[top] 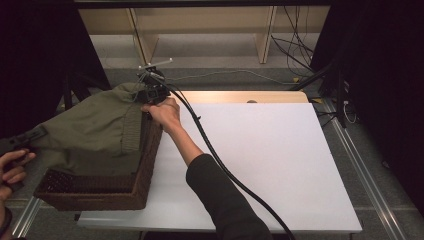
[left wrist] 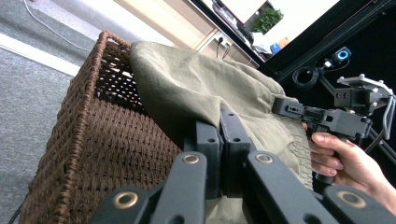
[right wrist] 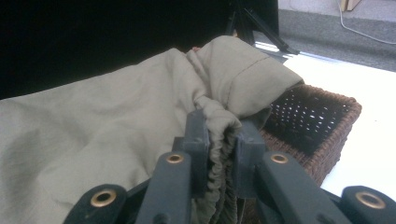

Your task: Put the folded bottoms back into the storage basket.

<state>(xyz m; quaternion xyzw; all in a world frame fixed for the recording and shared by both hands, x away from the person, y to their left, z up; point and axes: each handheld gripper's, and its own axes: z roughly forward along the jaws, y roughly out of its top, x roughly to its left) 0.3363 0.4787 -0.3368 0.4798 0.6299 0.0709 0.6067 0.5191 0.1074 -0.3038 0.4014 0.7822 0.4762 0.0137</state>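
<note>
An olive green garment [top: 90,127] is spread over a brown wicker basket [top: 100,192] at the left of the white table [top: 260,160]. My right gripper [top: 146,100] is at the basket's far corner, shut on the garment's ribbed hem [right wrist: 219,186]; the right gripper view shows the bunched cloth between its jaws [right wrist: 223,133]. At the far left, my left gripper [top: 40,132] is shut on the garment's other end, and the cloth [left wrist: 196,79] meets its closed jaws [left wrist: 222,135]. The basket's woven wall [left wrist: 84,140] fills the left of that view, and the right gripper [left wrist: 289,107] shows farther off.
A black cable [top: 220,160] trails from the right gripper across the table. Wooden shelving [top: 200,25] and loose cables [top: 295,55] lie beyond the far edge. Dark curtains stand on both sides. White tabletop stretches right of the basket.
</note>
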